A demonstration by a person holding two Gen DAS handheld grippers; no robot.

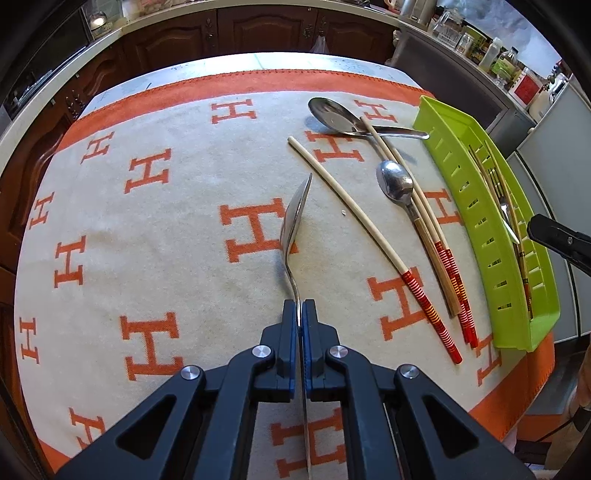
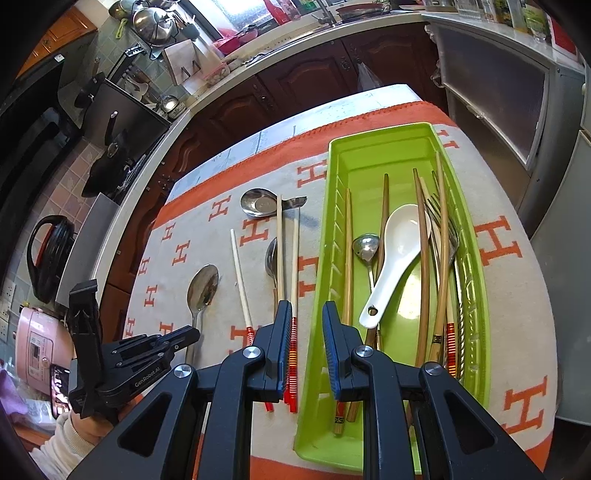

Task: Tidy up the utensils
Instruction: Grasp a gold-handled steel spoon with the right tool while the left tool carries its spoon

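Note:
My left gripper [image 1: 299,303] is shut on the handle of a steel spoon [image 1: 294,218], held on edge just above the cloth; it also shows in the right wrist view [image 2: 202,288]. My right gripper [image 2: 305,314] is open and empty, above the left wall of the green tray [image 2: 476,266]. The tray holds chopsticks, a white ceramic spoon [image 2: 397,258], a small ladle [image 2: 365,247] and forks [image 2: 443,225]. On the cloth lie a single chopstick [image 1: 354,206], a pair of chopsticks [image 1: 421,206], a steel spoon [image 1: 396,181] and a wide steel spoon [image 1: 334,115].
The table carries an orange and cream cloth with H marks [image 1: 147,221]. The green tray [image 1: 476,192] lies along its right side. Dark cabinets [image 1: 258,33] and a counter with jars [image 1: 498,55] stand beyond the table. The left gripper's body [image 2: 122,354] shows at the left.

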